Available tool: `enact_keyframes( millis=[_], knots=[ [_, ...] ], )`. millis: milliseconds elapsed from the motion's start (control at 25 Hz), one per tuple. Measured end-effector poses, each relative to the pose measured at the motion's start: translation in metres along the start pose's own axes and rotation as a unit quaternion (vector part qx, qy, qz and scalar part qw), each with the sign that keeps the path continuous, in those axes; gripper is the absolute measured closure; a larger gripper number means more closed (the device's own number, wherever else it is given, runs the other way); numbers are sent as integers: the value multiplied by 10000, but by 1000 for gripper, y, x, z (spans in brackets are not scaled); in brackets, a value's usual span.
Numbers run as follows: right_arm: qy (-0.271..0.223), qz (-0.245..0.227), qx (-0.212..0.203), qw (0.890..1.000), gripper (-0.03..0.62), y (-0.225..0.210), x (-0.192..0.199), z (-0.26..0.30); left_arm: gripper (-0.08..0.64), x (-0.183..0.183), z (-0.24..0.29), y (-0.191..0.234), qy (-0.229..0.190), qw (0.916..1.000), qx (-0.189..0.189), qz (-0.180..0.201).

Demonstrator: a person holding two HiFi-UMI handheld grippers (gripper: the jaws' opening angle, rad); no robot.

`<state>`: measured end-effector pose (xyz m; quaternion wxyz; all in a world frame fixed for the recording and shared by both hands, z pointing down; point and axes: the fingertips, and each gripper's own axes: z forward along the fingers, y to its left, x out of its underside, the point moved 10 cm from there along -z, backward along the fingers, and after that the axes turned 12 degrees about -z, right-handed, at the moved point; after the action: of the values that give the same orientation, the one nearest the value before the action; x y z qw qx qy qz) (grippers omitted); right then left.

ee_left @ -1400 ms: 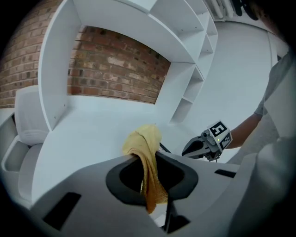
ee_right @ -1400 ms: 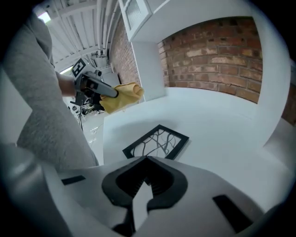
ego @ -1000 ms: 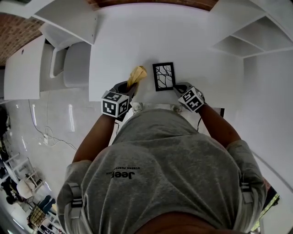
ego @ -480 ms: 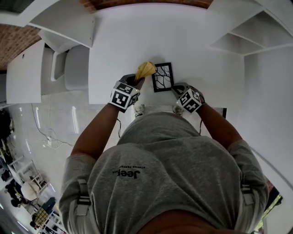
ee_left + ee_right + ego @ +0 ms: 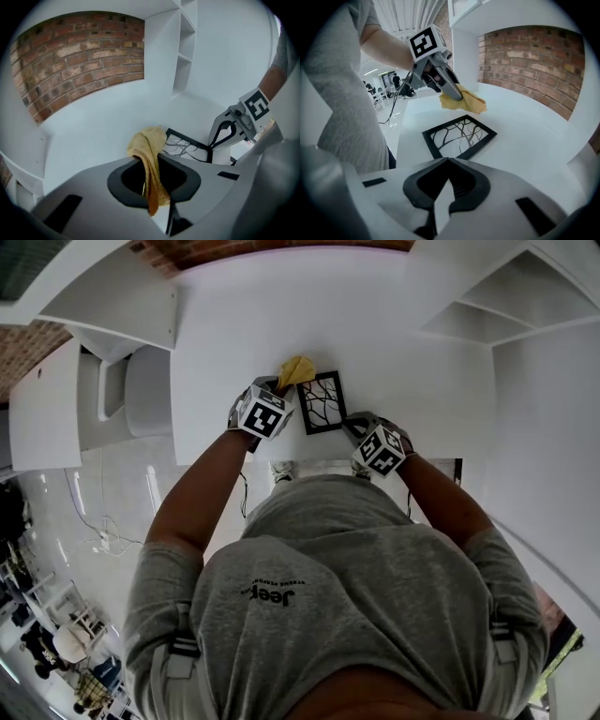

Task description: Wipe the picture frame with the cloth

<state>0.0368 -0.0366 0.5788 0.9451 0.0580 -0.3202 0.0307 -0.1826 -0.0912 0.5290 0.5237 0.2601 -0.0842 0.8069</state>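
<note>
A black picture frame (image 5: 321, 401) with a branch pattern lies flat on the white table (image 5: 375, 324). A crumpled yellow cloth (image 5: 297, 369) is pinched in my left gripper (image 5: 284, 385), which is shut on it. The cloth hangs over the frame's far left corner. In the left gripper view the cloth (image 5: 149, 154) droops from the jaws beside the frame (image 5: 187, 146). My right gripper (image 5: 353, 426) is shut with nothing in it, its tips at the frame's near right corner. The right gripper view shows the frame (image 5: 459, 136), the cloth (image 5: 464, 101) and the left gripper (image 5: 443, 79).
White shelving (image 5: 487, 306) stands to the right of the table and a white chair (image 5: 145, 381) to its left. A brick wall (image 5: 534, 61) runs behind the table. The table's near edge is close against the person's body.
The left gripper has carried the cloth right and further onto the table, from beside the frame to its far left corner. The right gripper has stayed at the frame's near right corner.
</note>
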Motion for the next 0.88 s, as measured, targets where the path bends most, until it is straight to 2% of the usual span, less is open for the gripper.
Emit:
enact_keyframes(
  millis=[240,880],
  knots=[
    [-32,-49,8,10000,588,-1,1,0,495,6,22,-3,335,9986,-23,400],
    [-52,-155,-50,9999,588,-1,1,8,495,-9,55,-21,613,9954,-87,725]
  ],
)
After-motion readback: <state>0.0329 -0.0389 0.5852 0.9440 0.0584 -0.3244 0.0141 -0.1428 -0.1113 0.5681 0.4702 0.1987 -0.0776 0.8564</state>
